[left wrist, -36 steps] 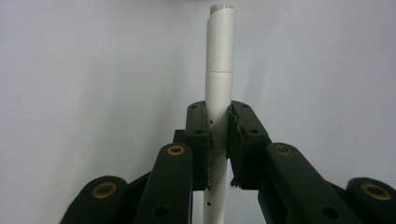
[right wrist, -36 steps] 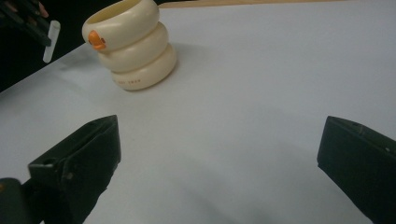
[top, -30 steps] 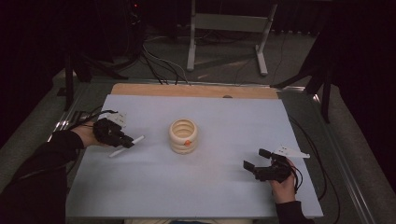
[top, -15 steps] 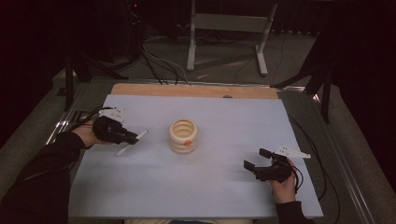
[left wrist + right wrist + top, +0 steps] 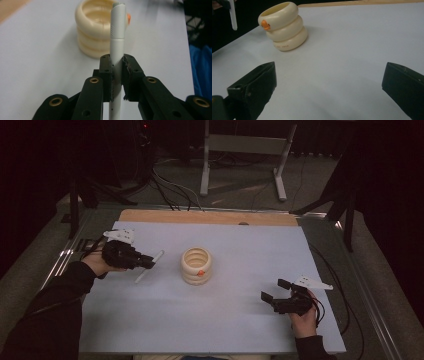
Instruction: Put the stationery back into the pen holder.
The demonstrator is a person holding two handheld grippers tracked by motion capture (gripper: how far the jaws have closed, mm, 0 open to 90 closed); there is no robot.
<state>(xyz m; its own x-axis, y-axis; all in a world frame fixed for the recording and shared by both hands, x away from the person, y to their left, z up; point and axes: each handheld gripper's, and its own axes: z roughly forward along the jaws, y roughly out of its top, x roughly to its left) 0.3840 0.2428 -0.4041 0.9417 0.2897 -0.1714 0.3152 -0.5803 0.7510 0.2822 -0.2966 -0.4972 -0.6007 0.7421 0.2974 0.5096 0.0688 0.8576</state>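
A cream ribbed cup (image 5: pixel 196 265) made of stacked rings, with a small orange spot on its side, stands upright mid-table; it appears again as the cup (image 5: pixel 100 27) and the cup (image 5: pixel 283 26). My left gripper (image 5: pixel 148 263) is shut on a white pen (image 5: pixel 149 266), held off the table to the left of the cup. The pen (image 5: pixel 117 37) points toward the cup between the two pads. My right gripper (image 5: pixel 272 291) stands open near the table's front right, nothing between its jaws, aimed at the cup from a distance.
The pale blue-grey table sheet (image 5: pixel 240 320) ends at a wooden strip (image 5: pixel 210 217) along the far edge. Cables and a metal stand's legs (image 5: pixel 240 165) lie on the dark floor beyond. A blue cloth (image 5: pixel 201 67) shows past the table edge.
My left gripper has carried the pen up and to the right, closer to the cup. The right gripper has stayed where it was.
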